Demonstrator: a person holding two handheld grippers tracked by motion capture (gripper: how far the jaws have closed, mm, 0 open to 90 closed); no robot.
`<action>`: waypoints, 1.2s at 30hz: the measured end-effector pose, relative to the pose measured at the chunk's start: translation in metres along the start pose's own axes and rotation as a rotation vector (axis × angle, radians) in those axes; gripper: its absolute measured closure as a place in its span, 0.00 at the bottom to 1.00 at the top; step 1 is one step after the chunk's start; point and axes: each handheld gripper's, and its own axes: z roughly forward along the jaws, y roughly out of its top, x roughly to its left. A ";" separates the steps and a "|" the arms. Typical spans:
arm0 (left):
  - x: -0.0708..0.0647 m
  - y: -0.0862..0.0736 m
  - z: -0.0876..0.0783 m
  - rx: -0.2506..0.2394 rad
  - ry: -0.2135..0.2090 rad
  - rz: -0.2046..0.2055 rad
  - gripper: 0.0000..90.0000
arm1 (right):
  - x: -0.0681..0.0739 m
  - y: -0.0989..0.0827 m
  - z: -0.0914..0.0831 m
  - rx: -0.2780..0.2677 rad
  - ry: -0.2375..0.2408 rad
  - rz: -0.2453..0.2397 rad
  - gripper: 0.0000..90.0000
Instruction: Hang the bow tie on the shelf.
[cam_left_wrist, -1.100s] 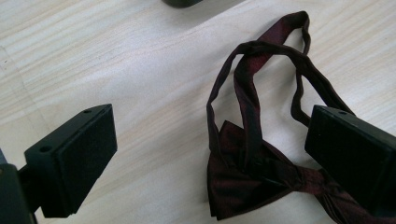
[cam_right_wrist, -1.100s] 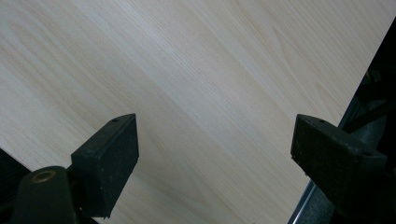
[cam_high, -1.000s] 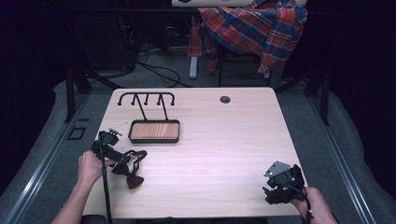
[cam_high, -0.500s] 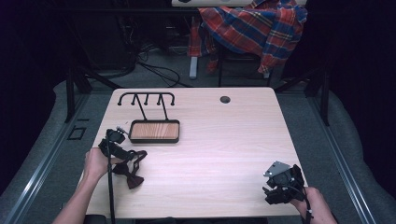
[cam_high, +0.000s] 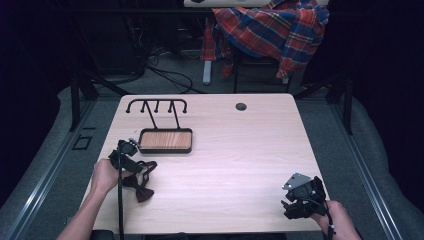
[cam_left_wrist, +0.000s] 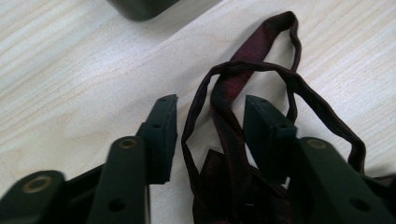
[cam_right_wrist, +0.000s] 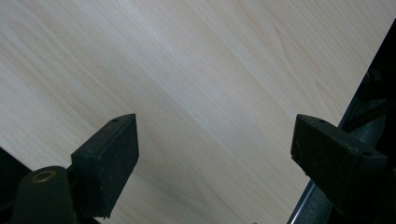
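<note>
L gripper (cam_left_wrist: 210, 126) sits near the tabletop's (cam_high: 240, 150) left edge, jaws about a third open w/ the bow tie's (cam_high: 139, 181) strap (cam_left_wrist: 224, 93) running between them. They've just been closing, but the pads aren't pressing yet: gap visible either side of the strap in the left gripper view. The bow tie itself lies near the front-left corner, just in front of the hook stand's wooden tray (cam_high: 165, 140), knot end toward the front edge. R gripper (cam_high: 301, 200) rests at the front-right corner, jaws wide, nothing but bare wood between them.

Risks, as I judge them:
- Strap is thin and looped; jaws may catch only one strand, or pinch it off-centre, so the tie dangles and swings on the lift.
- Pads are low over the wood; closing further could scrape the tabletop or push the strap out sideways.
- A loose loop may snag on the tray edge nearby if lifted that way, prob.

Vs. 1 s ago: L hand has edged a little toward the front edge, over the tie, gripper tipped more downward, though the high view is small, so hard to be sure. R hand unchanged.
</note>
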 end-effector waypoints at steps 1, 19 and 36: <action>-0.001 0.000 0.001 0.001 0.002 -0.002 0.68 | 0.000 0.000 0.000 -0.001 0.002 0.001 0.17; -0.004 -0.006 -0.008 -0.039 0.031 0.030 0.96 | 0.000 0.000 0.000 -0.004 -0.001 -0.001 0.16; -0.006 -0.015 -0.032 -0.131 0.036 0.003 0.96 | 0.000 0.000 -0.001 -0.003 -0.005 -0.001 0.17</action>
